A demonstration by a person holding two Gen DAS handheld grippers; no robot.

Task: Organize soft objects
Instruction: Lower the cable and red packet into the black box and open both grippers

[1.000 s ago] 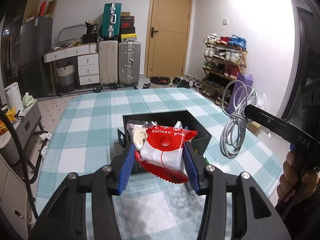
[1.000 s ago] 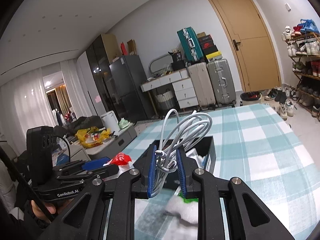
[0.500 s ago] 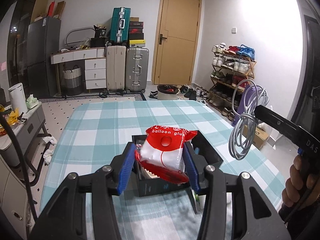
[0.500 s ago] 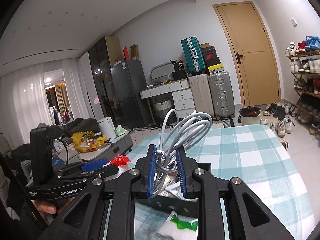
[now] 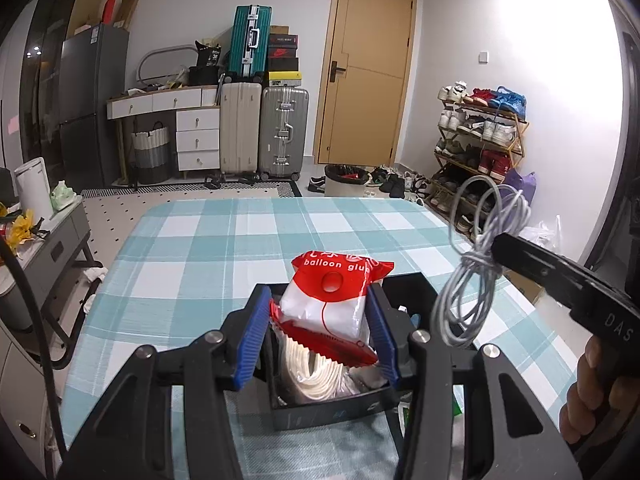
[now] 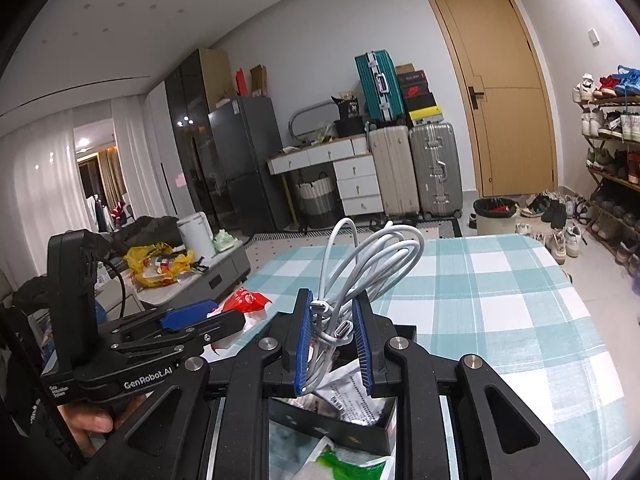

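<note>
Crinkling red-and-white balloon glue packet (image 5: 334,300), serrated bottom edge.

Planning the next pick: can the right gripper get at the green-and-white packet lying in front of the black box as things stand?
Probably not yet. The right gripper has its jaws shut on the coiled white cable, so it must drop that first. The green-and-white packet lies uncovered on the table beside the black box.

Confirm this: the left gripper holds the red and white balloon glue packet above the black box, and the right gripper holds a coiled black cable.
One detail is wrong: the cable is white, not black, as the right wrist view shows. The rest stands: the left gripper holds the balloon glue packet above the black box, and the right gripper grips the coil.
</note>
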